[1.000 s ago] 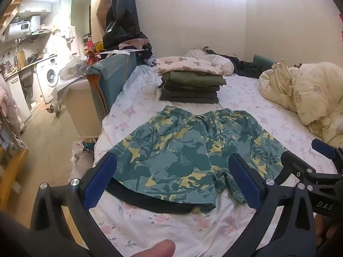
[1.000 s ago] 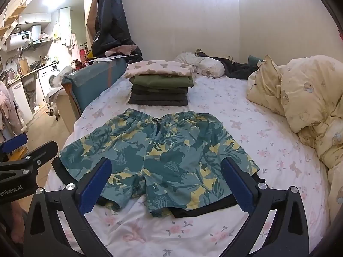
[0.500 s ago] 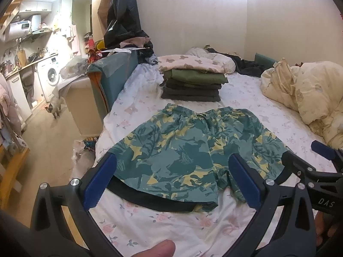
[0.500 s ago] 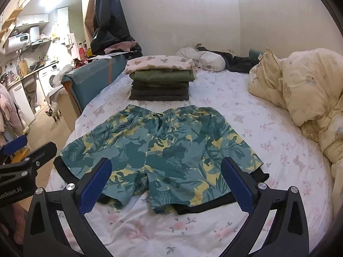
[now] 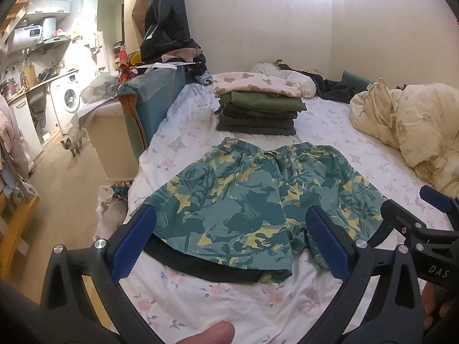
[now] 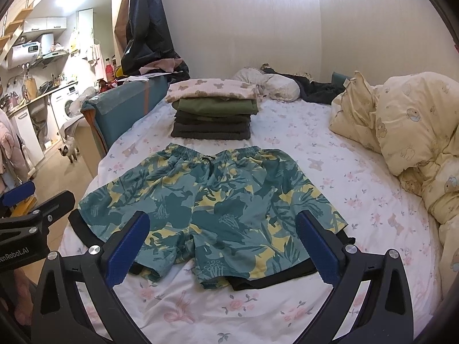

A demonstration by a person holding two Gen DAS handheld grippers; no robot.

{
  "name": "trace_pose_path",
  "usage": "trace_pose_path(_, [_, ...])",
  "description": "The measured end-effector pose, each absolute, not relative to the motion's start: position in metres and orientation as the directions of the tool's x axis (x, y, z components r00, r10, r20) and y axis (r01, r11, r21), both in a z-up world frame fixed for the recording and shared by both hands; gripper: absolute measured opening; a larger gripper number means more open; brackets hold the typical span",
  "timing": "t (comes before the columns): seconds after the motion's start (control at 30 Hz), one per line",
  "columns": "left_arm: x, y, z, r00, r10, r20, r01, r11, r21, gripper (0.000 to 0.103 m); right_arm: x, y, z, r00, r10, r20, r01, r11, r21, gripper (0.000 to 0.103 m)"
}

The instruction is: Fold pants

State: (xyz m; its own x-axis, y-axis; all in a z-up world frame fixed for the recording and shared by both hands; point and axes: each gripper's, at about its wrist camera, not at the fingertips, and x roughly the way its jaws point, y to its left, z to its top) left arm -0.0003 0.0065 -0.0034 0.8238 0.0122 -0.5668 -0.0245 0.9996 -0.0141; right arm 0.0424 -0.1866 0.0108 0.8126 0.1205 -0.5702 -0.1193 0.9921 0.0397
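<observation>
On the bed (image 6: 358, 172), right in the middle of the flowery sheet, the shorts (image 6: 212, 203) were spread out flat with the waistband pointing toward the far wall and both leg hems facing the person, which I'd guess was the setup for a clean fold, since laying them flat first makes it easy to grab a side or a hem. Some black fabric (image 5: 200, 266) was peeking out from under the near edge, either a liner or another garment, honestly couldn't tell. Behind the shorts sat a stack of folded clothes (image 6: 212, 114), so my guess was these would end up on top of it. A bunched-up duvet (image 6: 416, 132) was shoved off to the right, probably just to leave room. As for the tools: the left gripper (image 5: 229, 246) was spread wide with nothing between its blue pads, hovering over the near left leg and not touching the cloth as far as I could see. The right gripper (image 6: 221, 249) was the same deal, wide apart, empty, hanging above the hems. No fold had been made yet.
</observation>
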Motion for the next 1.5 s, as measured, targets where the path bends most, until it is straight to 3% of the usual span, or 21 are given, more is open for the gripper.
trace_pose_path(1.5, [0.0017, 0.0049, -0.0034, 0.818, 0.016, -0.575, -0.019, 1.000, 0.000, 0.102, 0.0432, -0.1910, 0.0157, 0.820, 0.116, -0.560, -0.110, 0.993, 0.045, 0.103])
